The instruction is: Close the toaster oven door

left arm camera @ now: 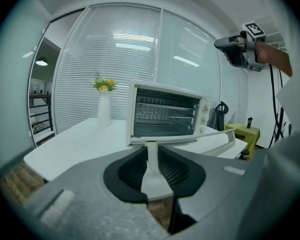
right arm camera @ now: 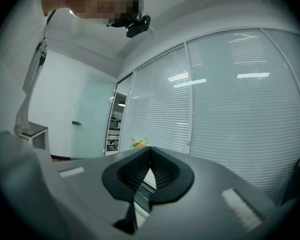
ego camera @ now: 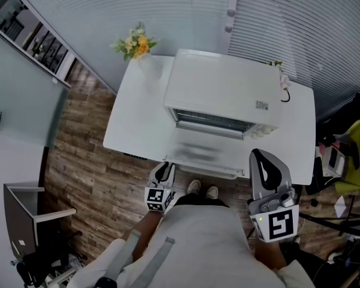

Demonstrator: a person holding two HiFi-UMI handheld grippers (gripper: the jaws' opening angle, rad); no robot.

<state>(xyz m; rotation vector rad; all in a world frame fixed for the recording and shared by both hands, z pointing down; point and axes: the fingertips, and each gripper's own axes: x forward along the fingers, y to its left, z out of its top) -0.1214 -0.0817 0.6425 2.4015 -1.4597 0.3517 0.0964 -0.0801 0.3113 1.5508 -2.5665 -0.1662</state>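
At lower centre of the head view, the left gripper [ego camera: 163, 173] clamps the handle [left arm camera: 195, 136] of the open door [ego camera: 198, 152]. At lower right, the right gripper [ego camera: 258, 156] has its jaws pressed together, empty. Beyond them, mid-frame, the toaster oven [ego camera: 222, 92] sits on the table [ego camera: 135, 116].

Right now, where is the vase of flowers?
In the head view the vase of flowers stands on the far left corner of the white table, just left of the toaster oven.

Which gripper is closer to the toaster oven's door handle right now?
Left. The left gripper has the door handle's left end between its jaws; the right gripper is held high, clear of its right end.
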